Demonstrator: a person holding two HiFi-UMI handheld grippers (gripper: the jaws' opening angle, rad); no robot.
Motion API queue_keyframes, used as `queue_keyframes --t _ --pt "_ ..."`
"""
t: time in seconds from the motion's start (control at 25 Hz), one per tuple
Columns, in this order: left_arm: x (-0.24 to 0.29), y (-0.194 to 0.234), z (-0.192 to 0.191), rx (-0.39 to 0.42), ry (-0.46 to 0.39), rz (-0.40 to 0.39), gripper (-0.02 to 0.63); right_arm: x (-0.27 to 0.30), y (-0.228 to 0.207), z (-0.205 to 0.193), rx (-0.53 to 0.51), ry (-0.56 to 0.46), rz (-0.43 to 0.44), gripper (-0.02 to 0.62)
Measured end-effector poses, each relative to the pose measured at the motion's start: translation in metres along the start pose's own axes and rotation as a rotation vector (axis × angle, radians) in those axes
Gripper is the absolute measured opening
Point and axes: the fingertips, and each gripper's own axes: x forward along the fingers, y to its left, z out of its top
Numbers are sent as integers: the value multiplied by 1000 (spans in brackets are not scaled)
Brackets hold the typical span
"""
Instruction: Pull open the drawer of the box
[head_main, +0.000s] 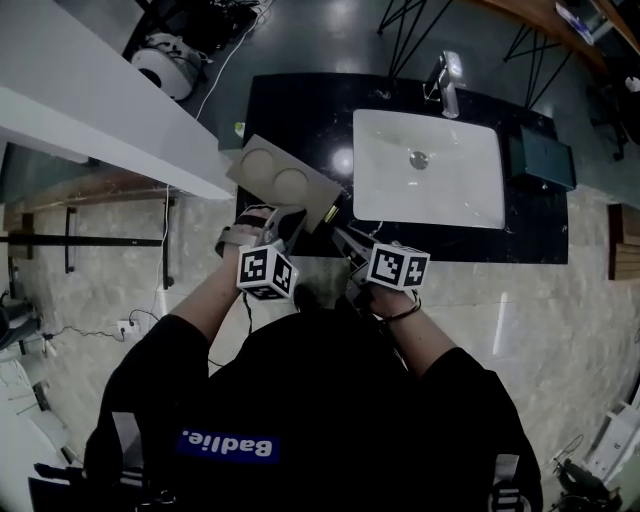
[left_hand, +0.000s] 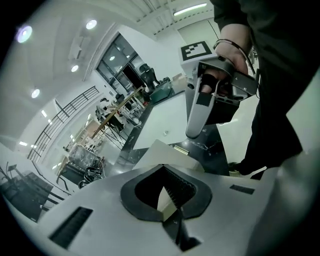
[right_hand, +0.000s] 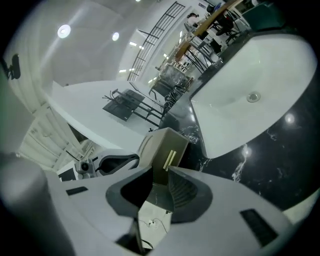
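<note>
A beige box (head_main: 280, 178) with two round recesses on top rests at the black counter's (head_main: 530, 235) near left edge. A small gold handle (head_main: 330, 213) marks its drawer front, which looks closed. My left gripper (head_main: 272, 226) is shut on the box's near edge; a beige sliver of the box (left_hand: 167, 199) sits between its pads. My right gripper (head_main: 343, 238) is just in front of the handle. In the right gripper view the handle (right_hand: 170, 159) lies just beyond the open right gripper (right_hand: 159, 187), and nothing is clamped. The right gripper (left_hand: 199, 114) also shows in the left gripper view.
A white sink (head_main: 428, 168) with a chrome tap (head_main: 447, 82) fills the counter right of the box. A dark green tray (head_main: 545, 160) sits at the far right. A white ledge (head_main: 100, 110) runs at the left. The tiled floor (head_main: 560, 330) lies below.
</note>
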Motion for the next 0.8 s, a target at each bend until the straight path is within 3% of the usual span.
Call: queue_keyframes --t 0.36,0.8 --pt "6 -5 -5 73 31 22 0 23 -19 -3 90 30 -4 74" --pt "8 -4 -4 43 13 39 0 40 -24 2 228 30 43 72"
